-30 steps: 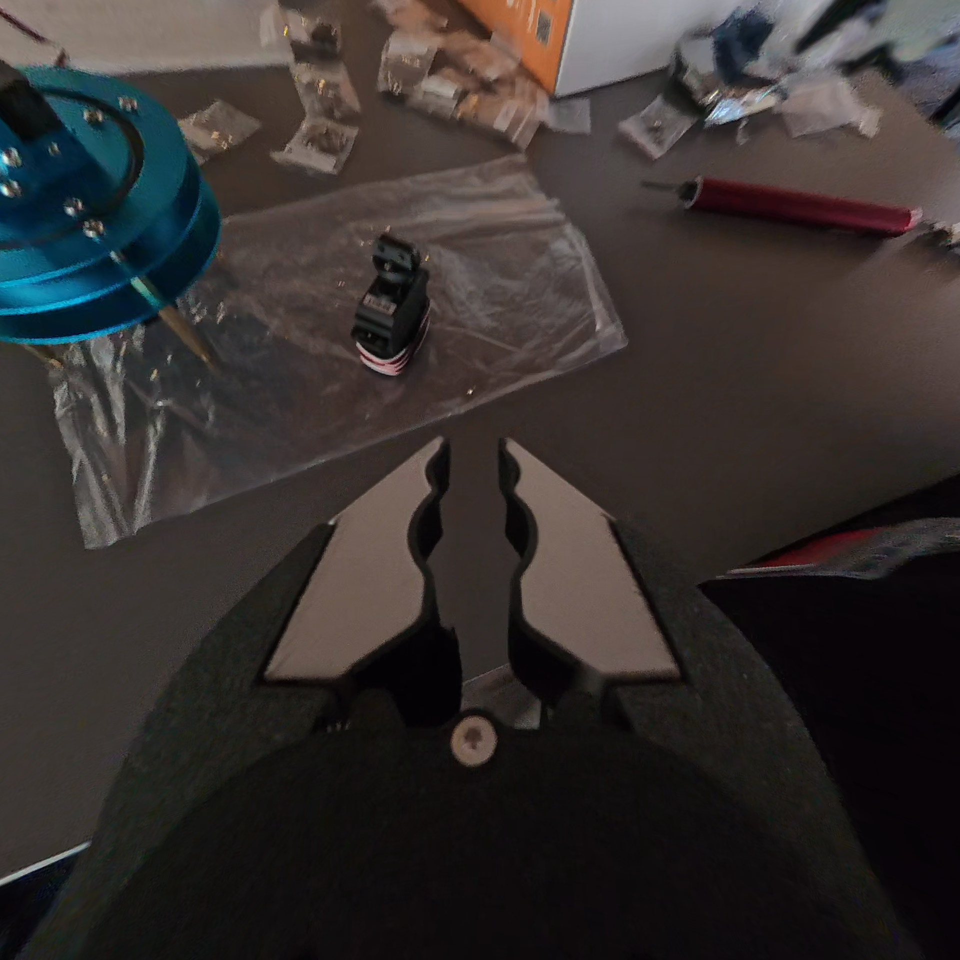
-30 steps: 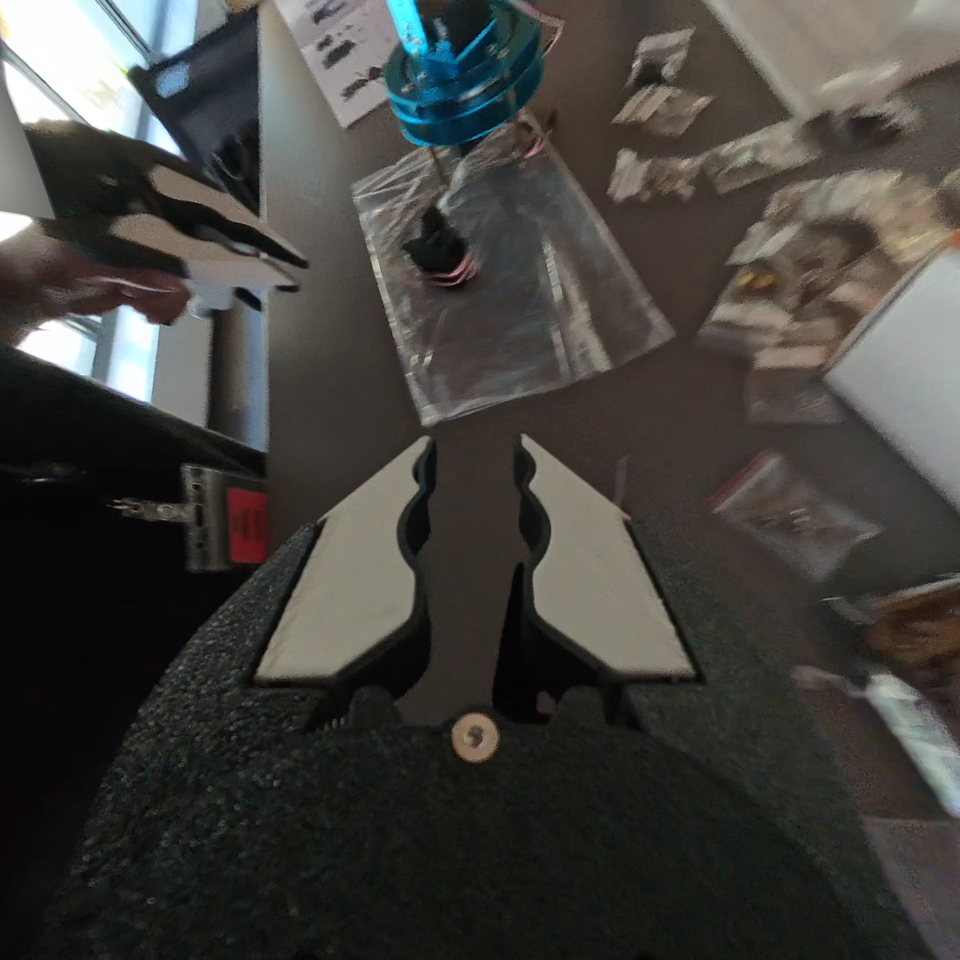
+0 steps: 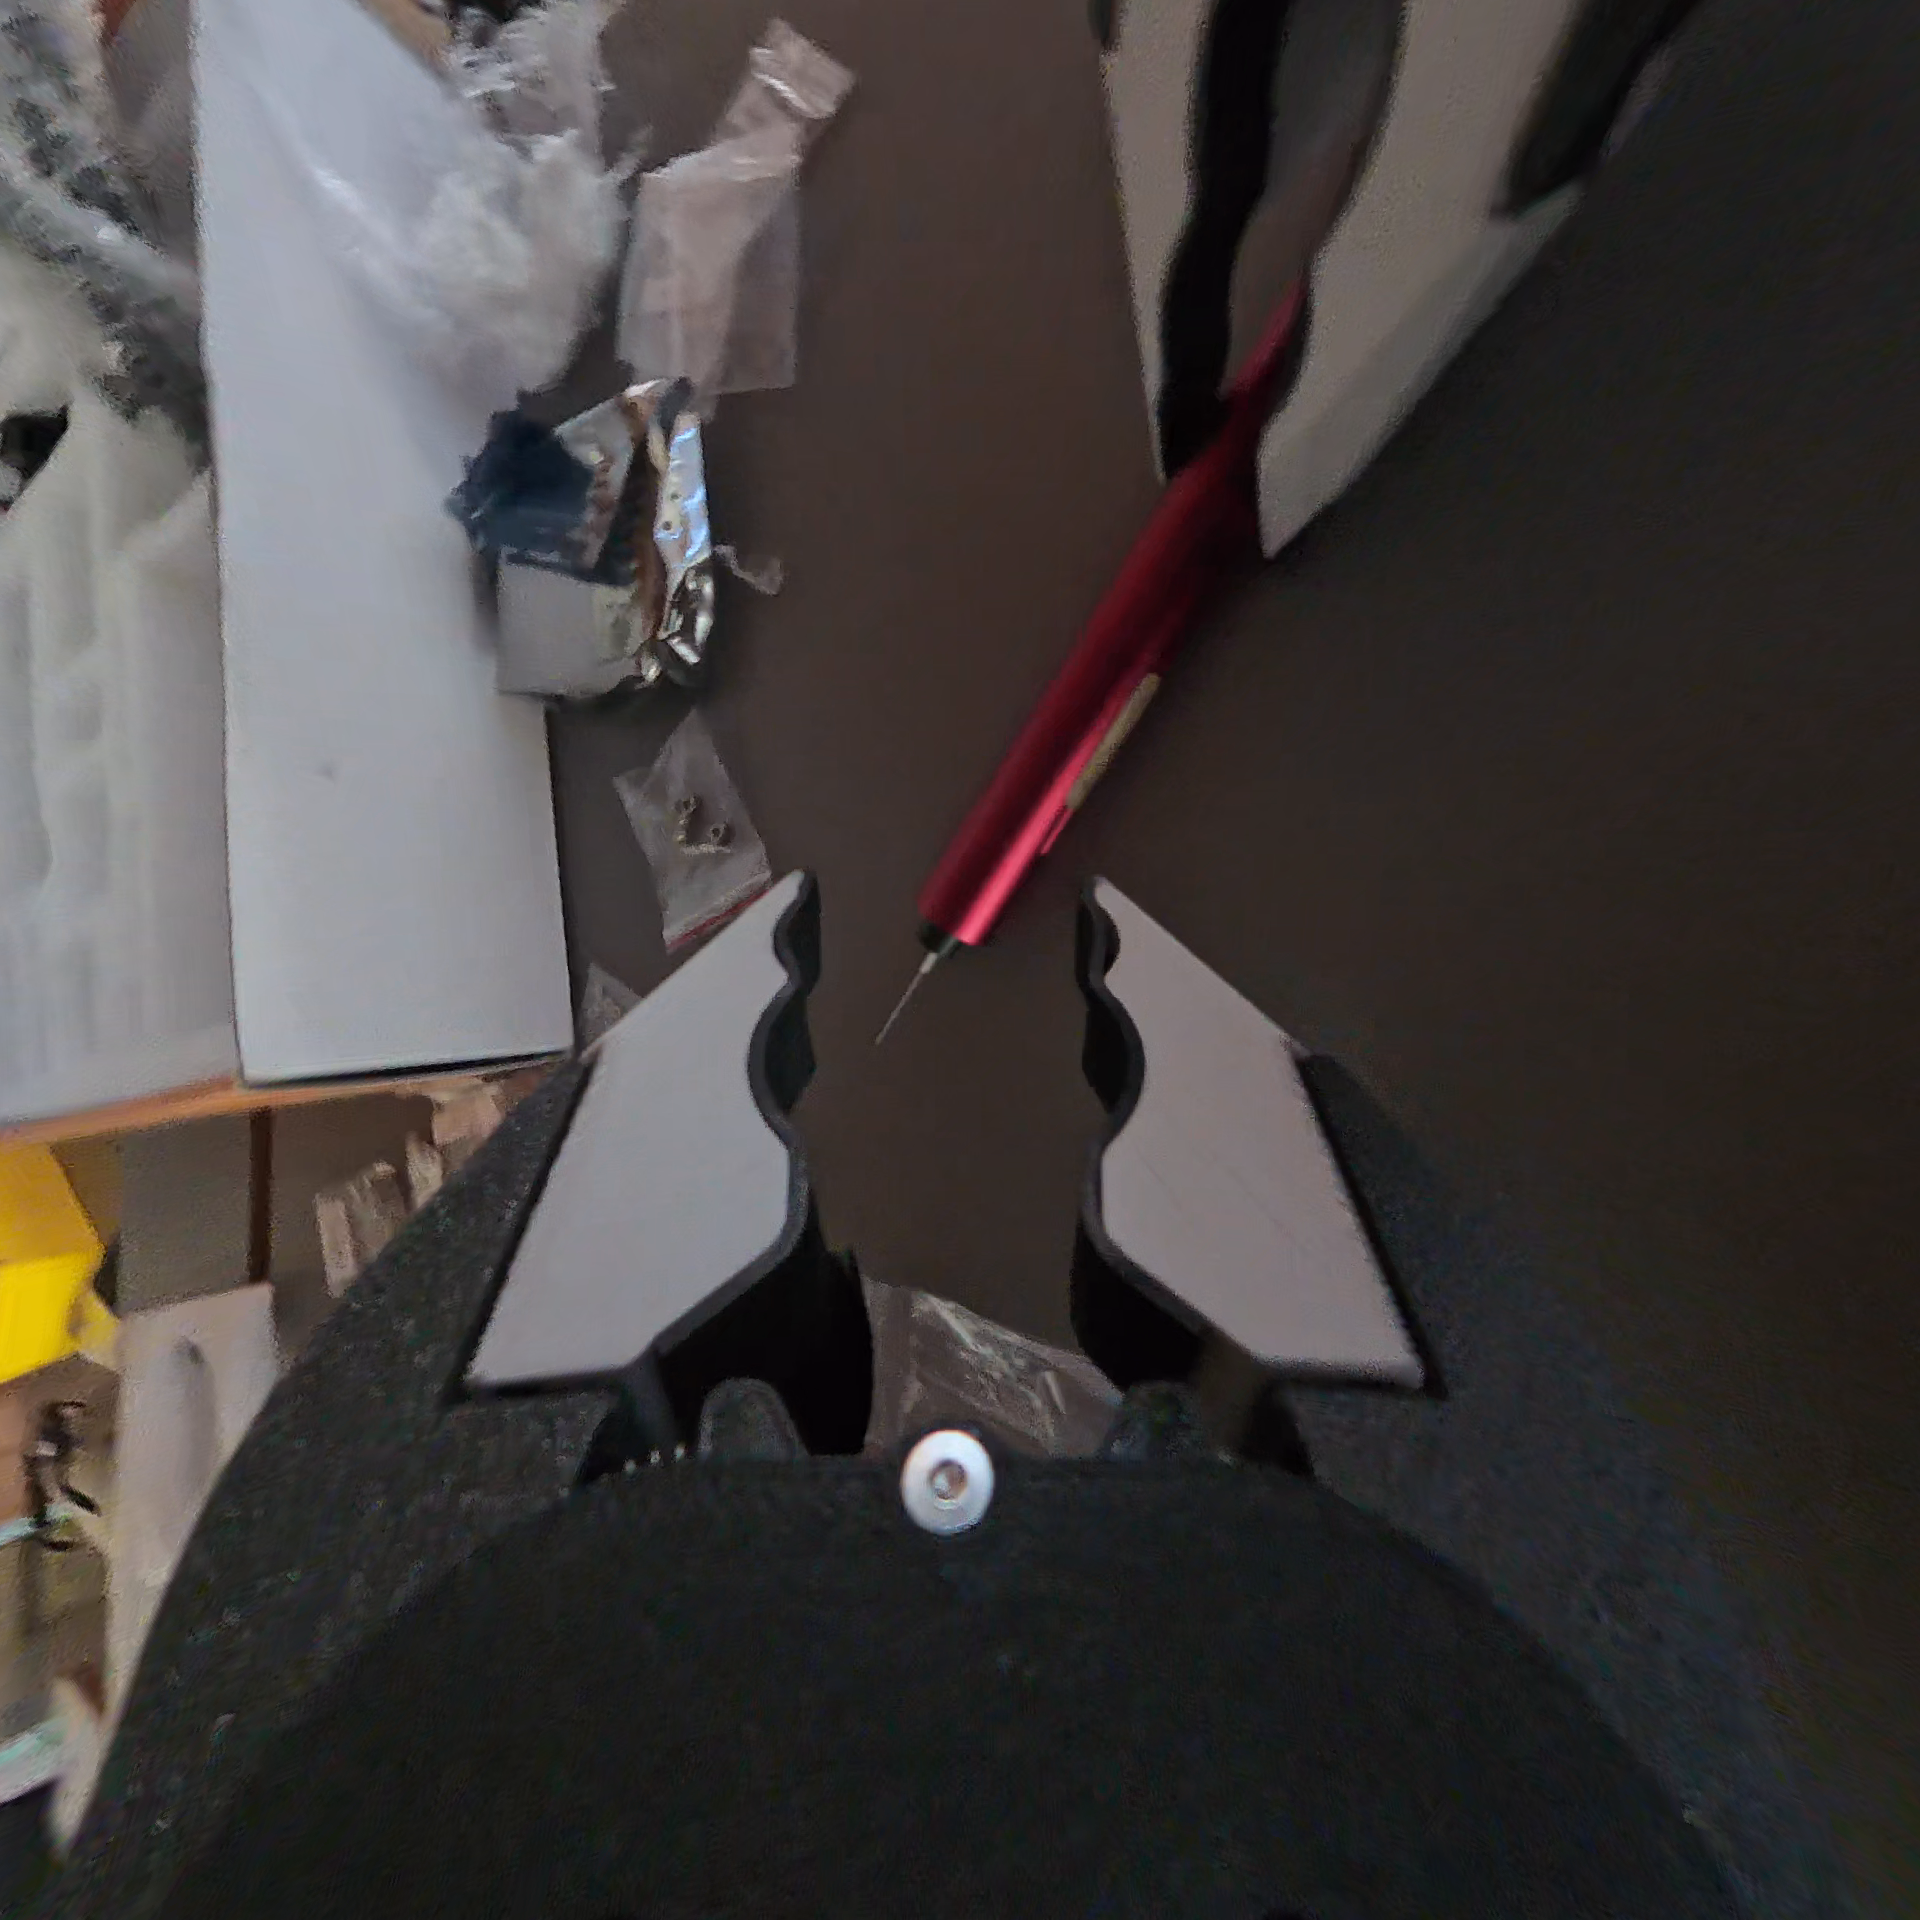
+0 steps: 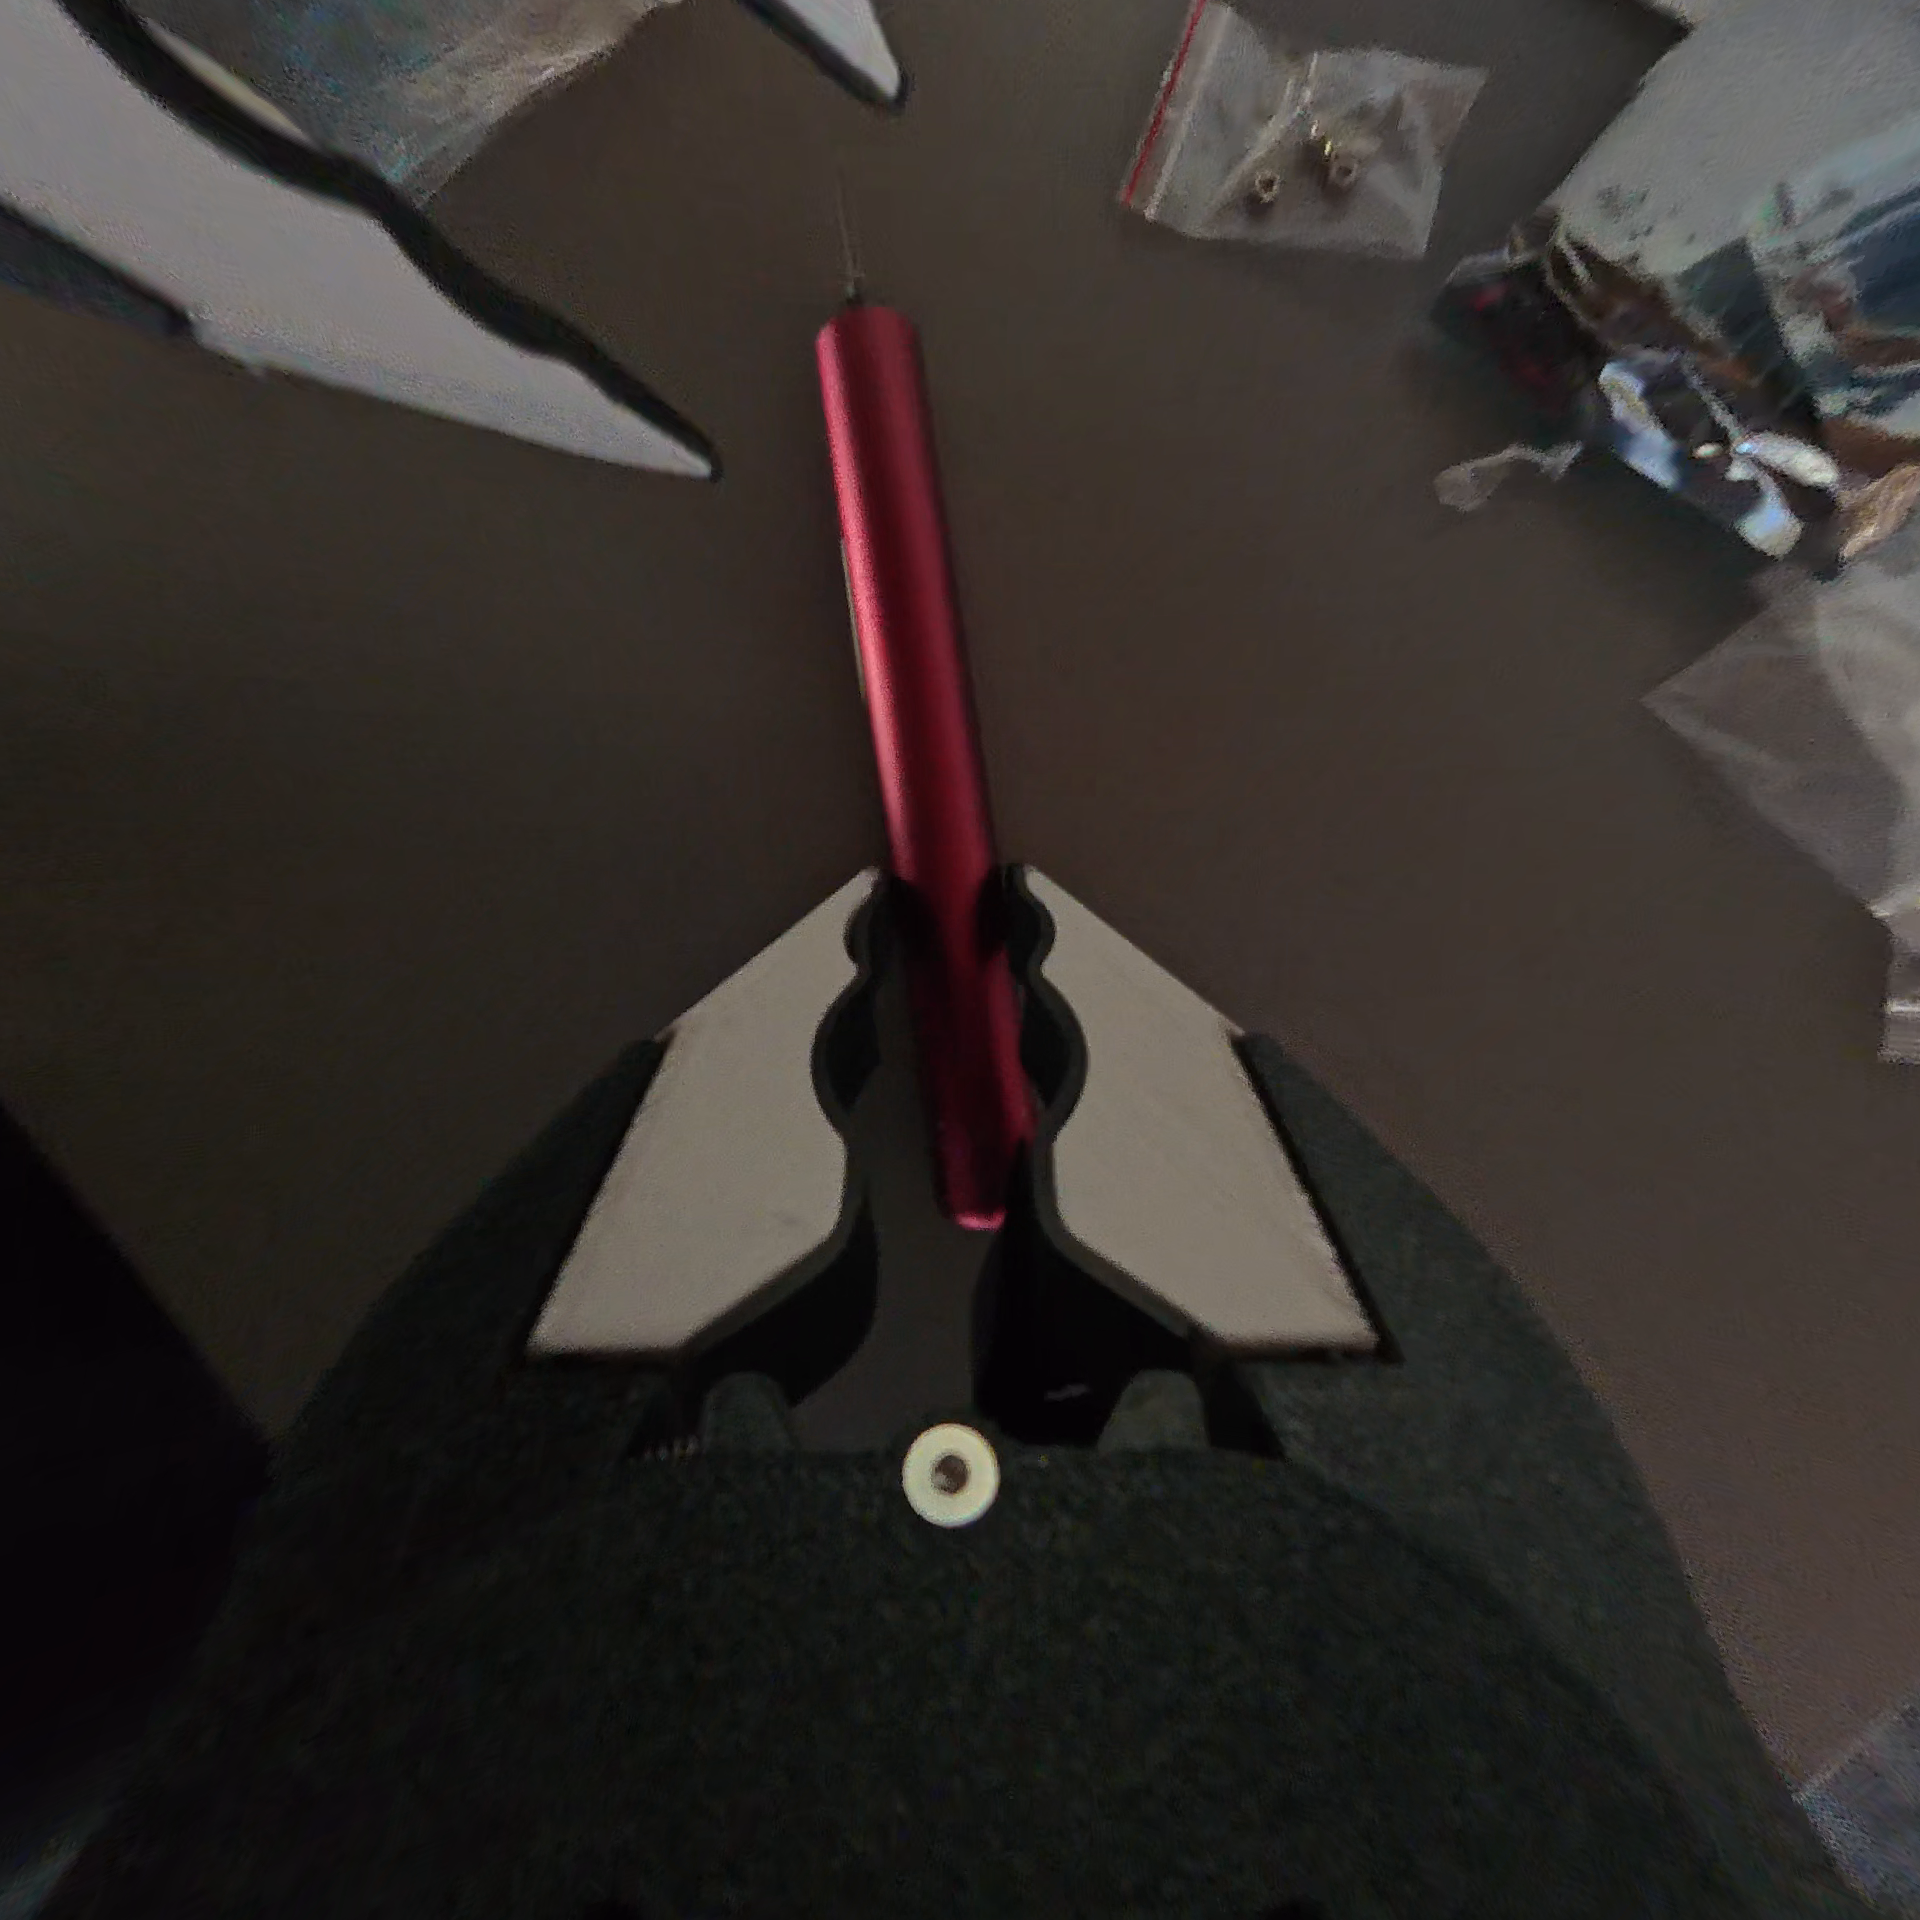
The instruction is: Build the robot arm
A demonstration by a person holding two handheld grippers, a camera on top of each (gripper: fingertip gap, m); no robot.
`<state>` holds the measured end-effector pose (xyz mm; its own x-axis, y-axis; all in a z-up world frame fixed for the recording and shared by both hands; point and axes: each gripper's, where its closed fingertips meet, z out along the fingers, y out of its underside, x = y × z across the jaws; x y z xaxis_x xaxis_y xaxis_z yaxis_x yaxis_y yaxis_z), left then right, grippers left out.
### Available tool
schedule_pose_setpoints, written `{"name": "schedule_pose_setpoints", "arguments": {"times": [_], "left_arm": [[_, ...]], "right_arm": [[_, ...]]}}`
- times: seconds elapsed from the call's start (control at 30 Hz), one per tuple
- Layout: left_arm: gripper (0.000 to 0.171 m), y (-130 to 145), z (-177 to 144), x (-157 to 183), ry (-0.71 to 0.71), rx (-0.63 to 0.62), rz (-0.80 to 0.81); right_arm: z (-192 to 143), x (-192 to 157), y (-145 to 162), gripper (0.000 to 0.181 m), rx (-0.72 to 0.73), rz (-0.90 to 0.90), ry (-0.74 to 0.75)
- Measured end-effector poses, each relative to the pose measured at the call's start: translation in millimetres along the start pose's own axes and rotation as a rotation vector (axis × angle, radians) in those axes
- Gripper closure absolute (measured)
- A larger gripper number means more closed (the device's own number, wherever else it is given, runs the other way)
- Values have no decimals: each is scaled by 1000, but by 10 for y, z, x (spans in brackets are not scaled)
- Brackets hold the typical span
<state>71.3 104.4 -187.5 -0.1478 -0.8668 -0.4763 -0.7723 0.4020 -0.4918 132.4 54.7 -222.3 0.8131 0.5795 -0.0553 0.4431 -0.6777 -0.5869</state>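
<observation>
- We are seeing a slim red metallic screwdriver [image 4: 902, 665] lying on the dark brown table [image 4: 1351, 831], a fine needle-like bit at its far end.
- Our right gripper [image 4: 951, 883] is closing around the screwdriver's rear end, its fingers pressed against the barrel.
- Our left gripper [image 3: 945, 899] is hovering spread apart just beyond the bit, touching nothing.
- A small clear bag of screws [image 4: 1299, 156] is lying right of the bit; crumpled foil packaging [image 4: 1704, 416] is lying farther right.

Left gripper [image 3: 943, 894]: fingers spread wide, nothing between them, angled down. Right gripper [image 4: 954, 883]: fingers nearly together, gripping a thin object lengthwise. The grippers face each other, tips close.
</observation>
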Motion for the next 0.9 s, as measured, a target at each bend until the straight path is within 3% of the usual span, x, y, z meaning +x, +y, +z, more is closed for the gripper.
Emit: {"name": "schedule_pose_setpoints", "arguments": {"times": [0.13,0.23,0.27,0.43,0.6,0.73,0.9], "left_arm": [[121,-37,63,65,-43,-19,167],[118,-62,142,4,-191,-32,339],[108,-82,166,-21,-242,-32,401],[150,-172,36,-144,-489,-19,559],[150,-337,-170,-266,-614,-2,577],[151,-512,-514,-588,-723,64,517],[151,-757,-1153,-958,-800,225,400]], "right_arm": [[-57,-72,-112,162,24,334,-305],[-196,-176,-225,162,78,528,-561],[-244,-219,-232,162,77,563,-630],[-523,-242,-260,162,114,673,-851],[-773,-348,-369,161,86,646,-964],[-1190,-442,-799,156,167,591,-1079],[-1810,-695,-1410,142,336,360,-1138]]}}
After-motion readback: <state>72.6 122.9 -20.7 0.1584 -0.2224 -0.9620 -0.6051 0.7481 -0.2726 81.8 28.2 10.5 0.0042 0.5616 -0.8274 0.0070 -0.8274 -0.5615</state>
